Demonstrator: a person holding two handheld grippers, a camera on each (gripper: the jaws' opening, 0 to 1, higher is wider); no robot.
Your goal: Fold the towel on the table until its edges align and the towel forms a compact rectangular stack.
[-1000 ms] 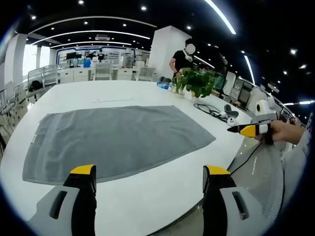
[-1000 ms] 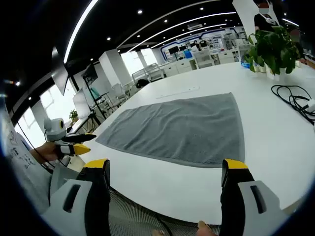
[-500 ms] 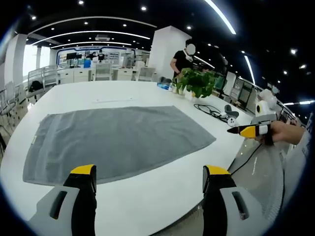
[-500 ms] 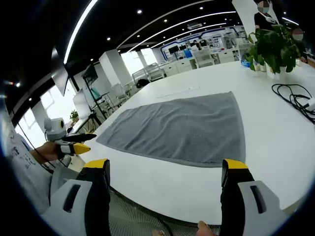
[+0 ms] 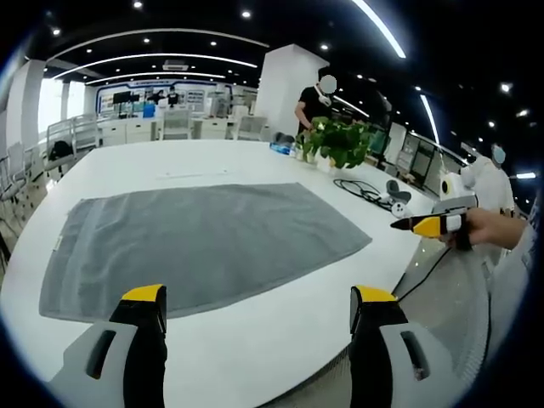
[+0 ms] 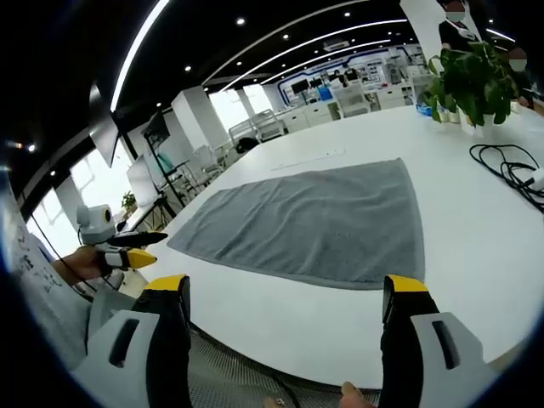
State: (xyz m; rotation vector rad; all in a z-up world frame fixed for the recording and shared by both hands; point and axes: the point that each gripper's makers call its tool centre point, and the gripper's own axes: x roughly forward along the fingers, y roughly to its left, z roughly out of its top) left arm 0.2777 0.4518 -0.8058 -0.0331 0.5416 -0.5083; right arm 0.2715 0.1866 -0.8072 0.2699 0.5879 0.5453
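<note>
Flat grey terry towel (image 5: 200,242) is spread lengthwise across white table (image 5: 255,357), ahead of both grippers; left gripper (image 5: 257,308) & right gripper (image 6: 289,299) held w/ jaws apart, nothing gripped.

No text, label, brand, number or sign can be read in either view. The blue-lit displays along the far wall (image 5: 149,89) are too small and blurred to make out any lettering, and the towel (image 5: 200,242) on the table (image 5: 255,340) carries no mark that can be read.
</note>
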